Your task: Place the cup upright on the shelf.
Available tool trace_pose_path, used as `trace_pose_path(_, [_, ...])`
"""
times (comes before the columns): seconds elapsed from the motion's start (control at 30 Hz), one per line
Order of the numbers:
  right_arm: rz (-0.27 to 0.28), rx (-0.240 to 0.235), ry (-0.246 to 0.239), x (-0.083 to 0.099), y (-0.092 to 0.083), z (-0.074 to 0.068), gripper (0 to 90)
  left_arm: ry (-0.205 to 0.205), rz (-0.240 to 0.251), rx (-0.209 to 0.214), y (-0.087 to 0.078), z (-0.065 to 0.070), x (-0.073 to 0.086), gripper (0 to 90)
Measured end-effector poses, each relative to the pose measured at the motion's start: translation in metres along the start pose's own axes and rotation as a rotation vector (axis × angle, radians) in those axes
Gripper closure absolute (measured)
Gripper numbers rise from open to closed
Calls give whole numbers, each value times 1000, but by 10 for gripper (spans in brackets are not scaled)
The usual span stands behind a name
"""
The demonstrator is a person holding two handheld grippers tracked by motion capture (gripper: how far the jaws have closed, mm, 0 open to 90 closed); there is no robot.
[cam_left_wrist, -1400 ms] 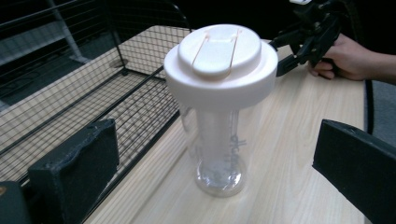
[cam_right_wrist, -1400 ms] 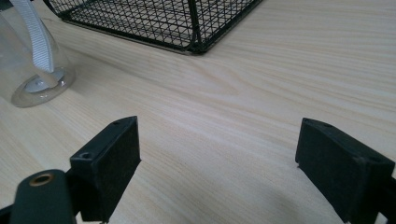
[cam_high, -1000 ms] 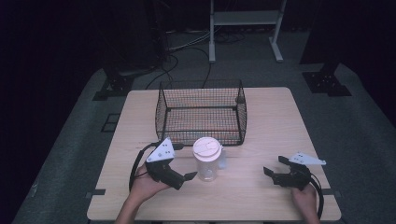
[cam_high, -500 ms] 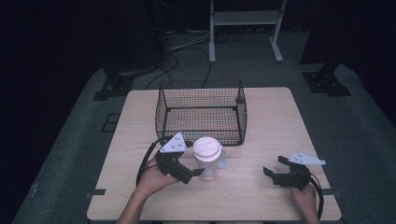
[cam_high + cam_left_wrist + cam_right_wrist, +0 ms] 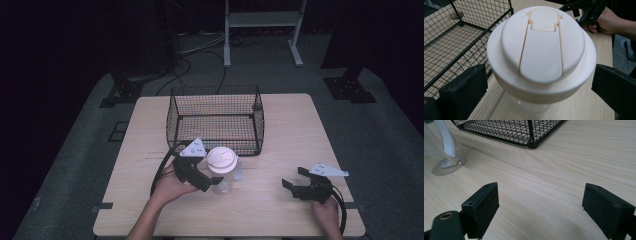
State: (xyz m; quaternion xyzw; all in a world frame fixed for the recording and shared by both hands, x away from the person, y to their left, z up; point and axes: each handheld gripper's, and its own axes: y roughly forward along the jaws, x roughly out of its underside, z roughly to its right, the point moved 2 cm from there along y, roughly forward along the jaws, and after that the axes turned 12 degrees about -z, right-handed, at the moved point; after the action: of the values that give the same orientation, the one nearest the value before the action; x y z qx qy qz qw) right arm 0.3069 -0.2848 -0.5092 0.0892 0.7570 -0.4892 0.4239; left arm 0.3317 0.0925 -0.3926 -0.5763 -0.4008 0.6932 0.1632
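Approach step: left gripper [image 5: 212, 184] jaws spread either side of clear plastic bottle w/ cream flip-top lid [image 5: 221, 161], not yet clamped. Bottle upright on pale wooden table [image 5: 295, 130], just before black wire basket [image 5: 216, 120]. Right gripper [image 5: 295, 183] open, idle. Next, likely: close squarely below lid.
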Motion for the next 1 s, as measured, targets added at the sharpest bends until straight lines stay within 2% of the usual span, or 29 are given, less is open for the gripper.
trace_pose_path(0.13, [0,-1,0,0,0,0,129,21,-23,5,7,1,-5,0])
trace_pose_path(0.63, [-3,-4,-7,0,1,0,129,13,-57,31,23,-1,-14,0])
trace_pose_path(0.87, [-7,-5,-8,0,1,0,129,33,-78,7,24,-1,-18,20])
trace_pose_path(1.0, [-8,-5,-7,0,1,-1,129,32,-88,15,24,-2,-20,47])
